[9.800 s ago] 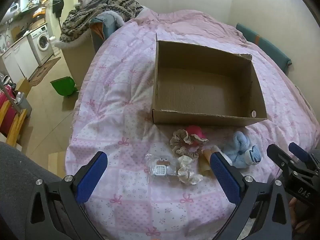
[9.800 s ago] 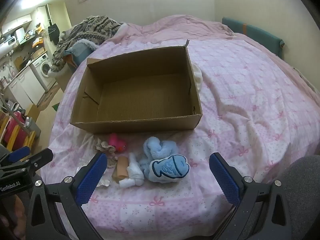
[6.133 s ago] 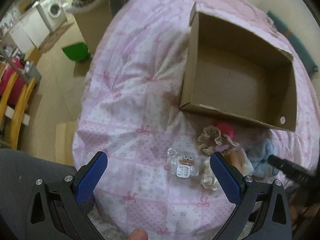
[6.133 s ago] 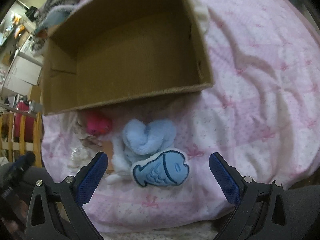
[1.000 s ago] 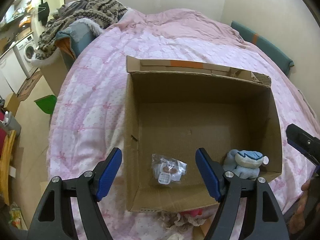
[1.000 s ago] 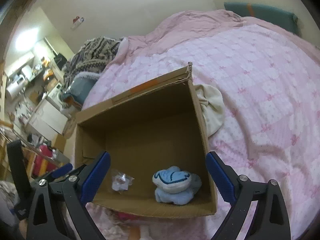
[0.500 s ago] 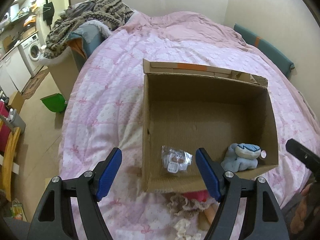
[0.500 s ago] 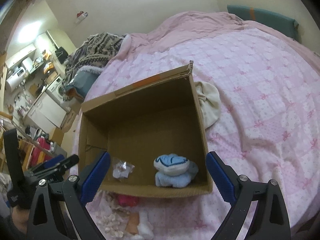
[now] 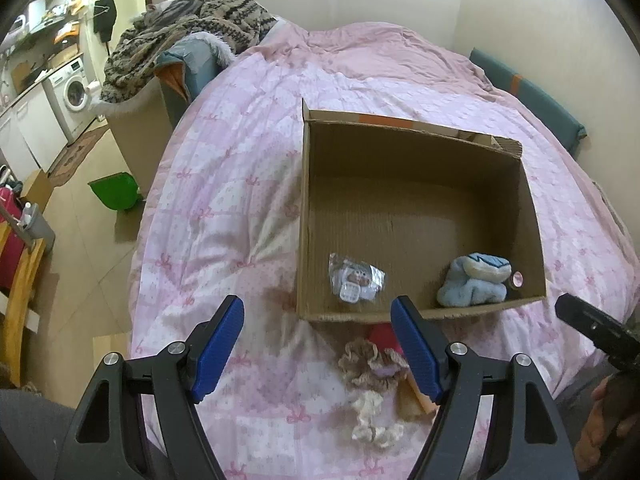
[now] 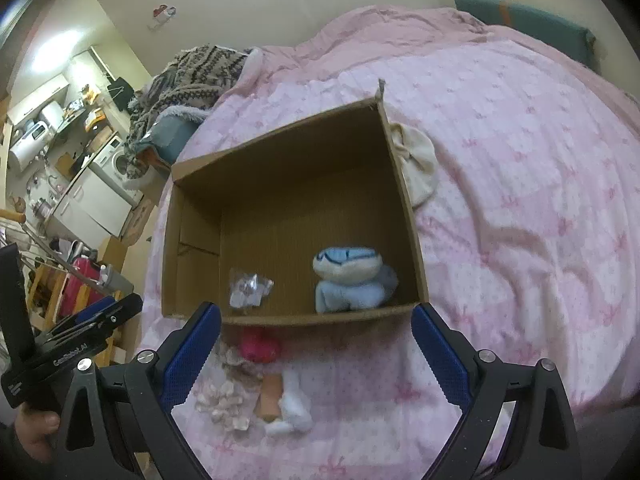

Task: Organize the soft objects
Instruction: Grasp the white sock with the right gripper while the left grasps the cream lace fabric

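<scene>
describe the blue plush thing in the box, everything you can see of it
The blue plush toy is soft, fleecy and pale blue, with a cream-edged fish-shaped piece outlined in darker blue on top of a lumpy bundle. It lies slumped on the floor of the cardboard box, in the near corner, close to or against the near wall and the side wall. It sits apart from the clear packet in the same box. Neither gripper touches it.

The open brown cardboard box (image 9: 420, 216) is bare from its centre toward 12 o'clock; a clear plastic packet (image 9: 356, 278) at 7 and a pale blue plush toy (image 9: 474, 282) at 5 crowd its near wall. Pink quilted bed (image 9: 224, 208) at 9 o'clock lies bare.
</scene>
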